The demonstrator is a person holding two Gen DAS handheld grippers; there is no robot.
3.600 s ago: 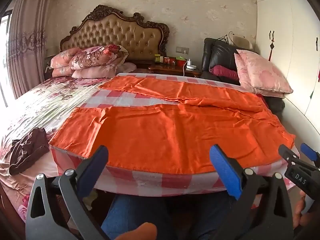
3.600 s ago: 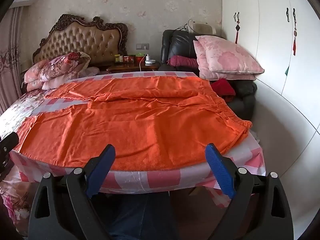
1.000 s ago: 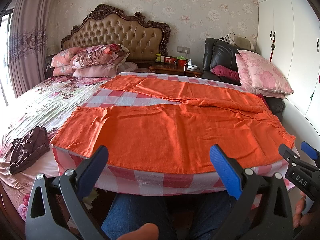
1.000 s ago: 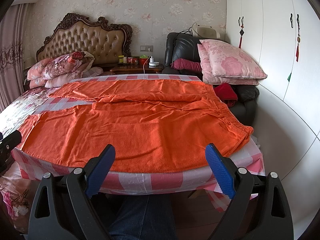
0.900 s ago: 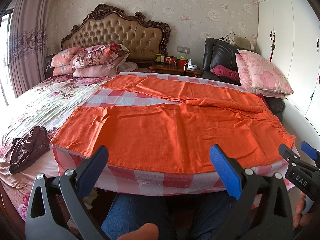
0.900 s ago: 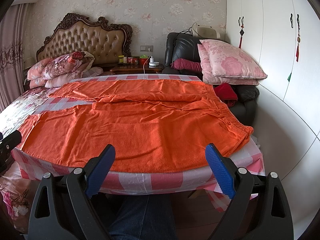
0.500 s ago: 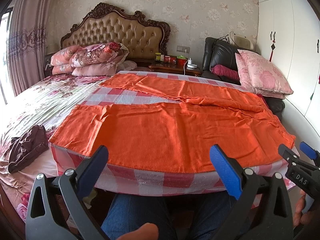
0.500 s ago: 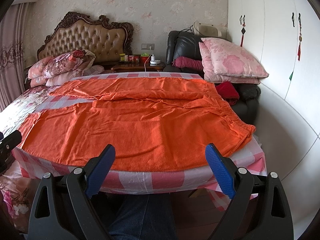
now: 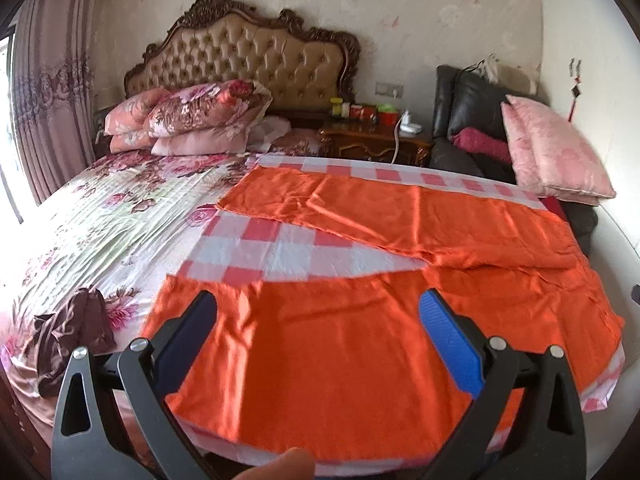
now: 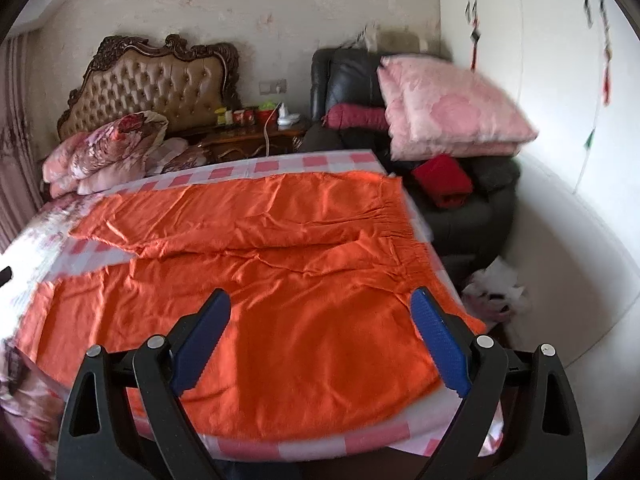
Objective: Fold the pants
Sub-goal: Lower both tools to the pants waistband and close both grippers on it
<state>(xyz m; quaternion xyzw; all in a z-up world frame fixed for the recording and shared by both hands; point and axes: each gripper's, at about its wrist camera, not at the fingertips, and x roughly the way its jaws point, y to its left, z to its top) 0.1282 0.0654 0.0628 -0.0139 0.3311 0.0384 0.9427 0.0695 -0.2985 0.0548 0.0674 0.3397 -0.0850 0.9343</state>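
Orange pants (image 9: 360,340) lie spread flat on a pink-and-white checked cloth (image 9: 280,252) at the foot of the bed, legs apart and pointing left, waistband at the right (image 10: 404,236). My left gripper (image 9: 320,332) is open and empty, hovering over the near leg. My right gripper (image 10: 320,332) is open and empty, over the near leg close to the waistband end of the pants (image 10: 280,280).
A floral bedspread (image 9: 100,220) with a dark brown garment (image 9: 68,328) lies to the left. Pillows (image 9: 192,120) sit by the tufted headboard (image 9: 248,56). A black armchair (image 10: 472,200) with a pink pillow (image 10: 452,108) stands right of the bed, by a white wardrobe (image 10: 560,80).
Both grippers have moved forward and up over the bed edge, so the near pant leg now lies under the fingers. Both stay open. The pants have not moved.
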